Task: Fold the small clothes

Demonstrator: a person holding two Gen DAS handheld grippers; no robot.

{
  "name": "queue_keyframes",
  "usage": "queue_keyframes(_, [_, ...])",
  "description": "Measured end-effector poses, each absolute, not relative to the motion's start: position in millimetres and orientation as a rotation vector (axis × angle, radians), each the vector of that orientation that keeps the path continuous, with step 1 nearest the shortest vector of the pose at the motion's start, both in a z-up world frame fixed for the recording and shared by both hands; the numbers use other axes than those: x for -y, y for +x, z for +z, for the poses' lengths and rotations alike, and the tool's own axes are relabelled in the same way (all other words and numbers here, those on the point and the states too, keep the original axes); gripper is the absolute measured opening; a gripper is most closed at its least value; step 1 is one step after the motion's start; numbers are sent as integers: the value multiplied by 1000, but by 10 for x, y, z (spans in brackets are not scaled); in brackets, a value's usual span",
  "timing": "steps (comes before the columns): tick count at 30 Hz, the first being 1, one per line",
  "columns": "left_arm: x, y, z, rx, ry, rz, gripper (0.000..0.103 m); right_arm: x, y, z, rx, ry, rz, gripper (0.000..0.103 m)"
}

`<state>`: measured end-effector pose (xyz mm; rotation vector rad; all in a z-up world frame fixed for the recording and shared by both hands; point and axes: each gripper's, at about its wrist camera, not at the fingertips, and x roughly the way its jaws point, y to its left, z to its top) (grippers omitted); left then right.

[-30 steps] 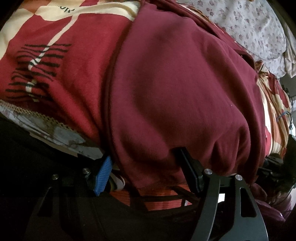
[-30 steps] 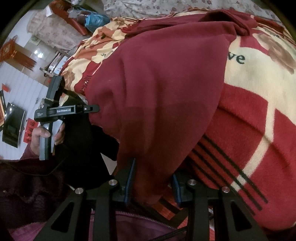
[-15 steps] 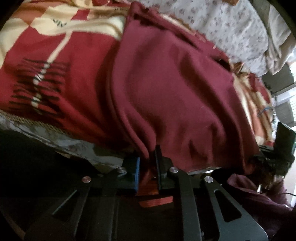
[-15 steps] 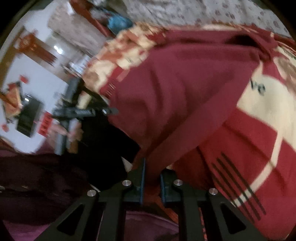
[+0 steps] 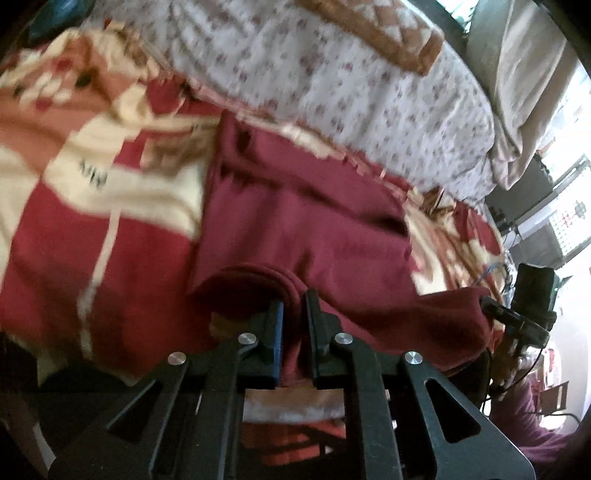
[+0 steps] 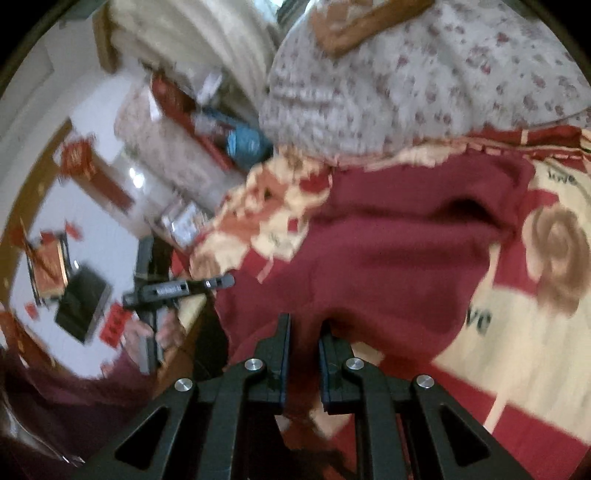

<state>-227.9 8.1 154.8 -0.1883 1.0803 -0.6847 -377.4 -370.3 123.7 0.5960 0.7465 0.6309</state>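
A dark maroon garment (image 5: 306, 218) lies on a red and cream blanket (image 5: 92, 206). My left gripper (image 5: 293, 314) is shut on the garment's near left edge, lifted into a fold. My right gripper (image 6: 304, 328) is shut on the garment's (image 6: 399, 251) other near edge. The right gripper also shows at the right in the left wrist view (image 5: 517, 317). The left gripper also shows at the left in the right wrist view (image 6: 218, 282). The far part of the garment lies flat on the blanket (image 6: 517, 339).
A floral quilt (image 5: 351, 85) and a brown patterned pillow (image 5: 388, 33) lie beyond the garment. A blue bundle (image 6: 245, 142) and boxes sit off the bed's left side. A window with equipment (image 5: 561, 206) is at the right.
Both grippers closed on the garment's near edge and lifted it up and forward. The views now show more of the bed and quilt.
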Motion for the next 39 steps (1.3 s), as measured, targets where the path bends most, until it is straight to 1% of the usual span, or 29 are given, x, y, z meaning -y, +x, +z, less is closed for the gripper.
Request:
queue_keyframes(2, [-46,-2209,1660,-1056,-180,-697,10,3821,-3722,1331,-702,640,633,12])
queue_keyframes(6, [59,-2055,1787,-1019,-185,-712,10,3897,-3609,1471,-676,608,610,12])
queue_keyframes(16, [456,-1294,1761,-975,-239,-670,9,4166,-2972,1542,-618,638,474,12])
queue_keyframes(26, [769,-252,1322,-987,-299,-557,9,4591,-2020,1145,-673,744,315,12])
queue_keyframes(33, [772,250,950,-991,-372,-539,10,4802,-1389,726,-730,769,183,12])
queue_keyframes(34, [757,295,910,-1006,-388,-533,15,4824,-1323,682,-728,773,173,12])
queue_keyframes(35, [730,339,868,-1027,-408,-530,24,4836,-1271,651,-731,774,169,12])
queue_keyframes(36, [685,365,835,-1042,-429,-526,33,4849,-1195,604,-756,776,153,19])
queue_keyframes(37, [638,362,836,-1034,-438,-513,50,4861,-1142,572,-788,783,133,38])
queue_keyframes(38, [597,335,871,-1010,-427,-498,57,4893,-1112,559,-809,799,104,47])
queue_keyframes(39, [580,311,910,-993,-413,-492,58,4924,-1132,587,-792,805,81,52])
